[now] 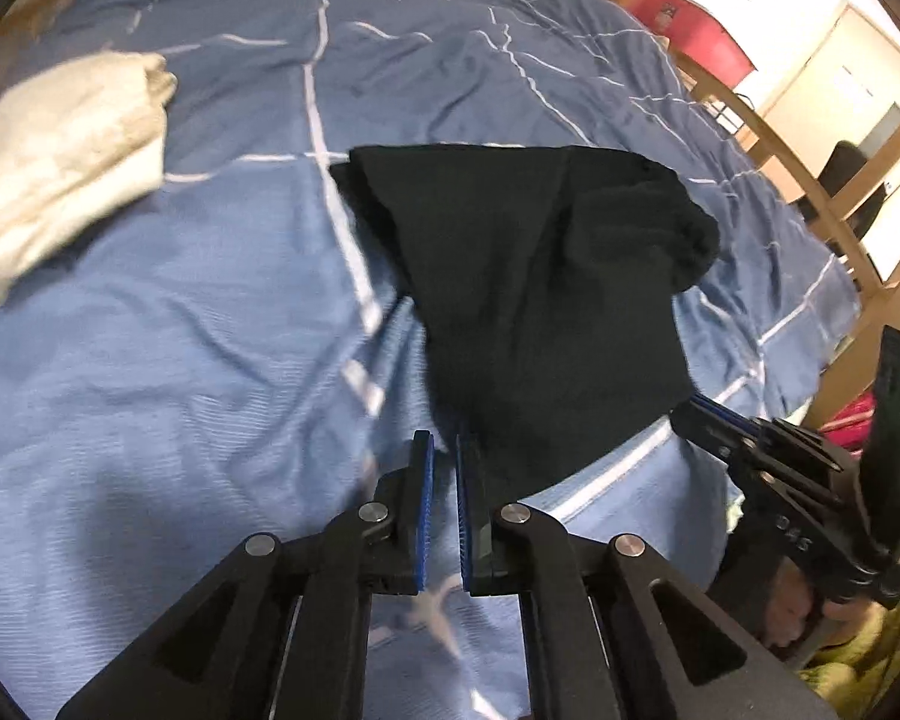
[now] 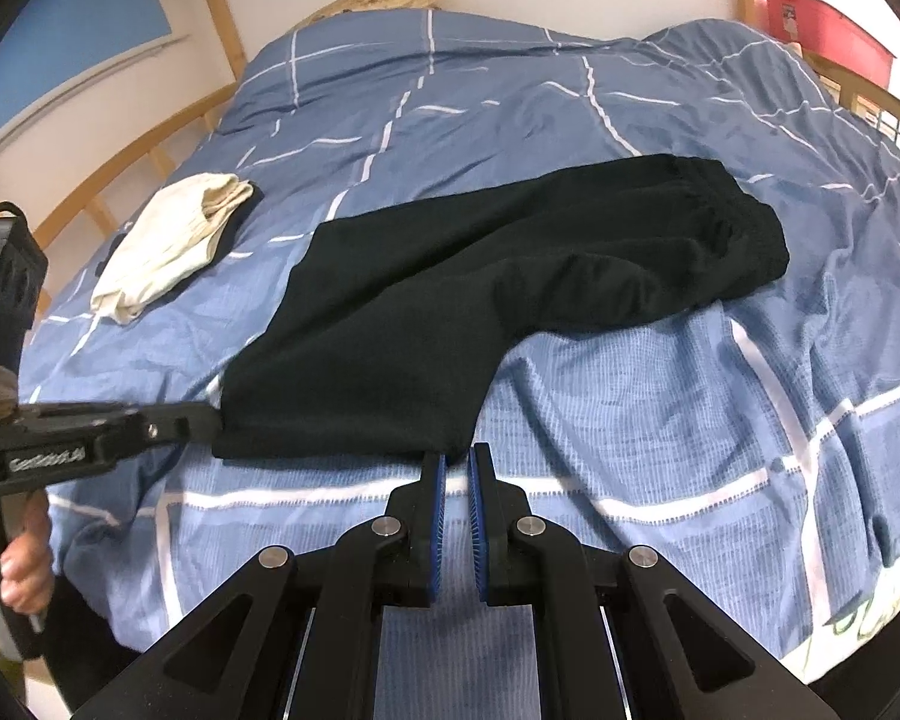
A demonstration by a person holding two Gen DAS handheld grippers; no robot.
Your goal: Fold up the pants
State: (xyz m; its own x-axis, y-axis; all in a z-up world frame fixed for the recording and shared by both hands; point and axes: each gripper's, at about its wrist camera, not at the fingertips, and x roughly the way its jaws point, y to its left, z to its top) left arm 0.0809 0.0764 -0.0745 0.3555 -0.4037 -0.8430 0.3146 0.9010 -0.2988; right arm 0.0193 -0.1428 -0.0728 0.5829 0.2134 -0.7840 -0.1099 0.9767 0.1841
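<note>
Roughly flat black pants [image 2: 450,300], right fingers [image 2: 435,516] pinching hem, left fingers' [image 1: 421,510] hold unclear

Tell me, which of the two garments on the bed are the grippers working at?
The black pants, spread mid-bed: both grippers sit at their near hem. The cream folded garment lies apart, off to the left, untouched.

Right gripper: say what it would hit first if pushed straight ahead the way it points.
Probably the near hem of the black pants, right at the right gripper tips, then the blue duvet under them; depth is unclear.
</note>
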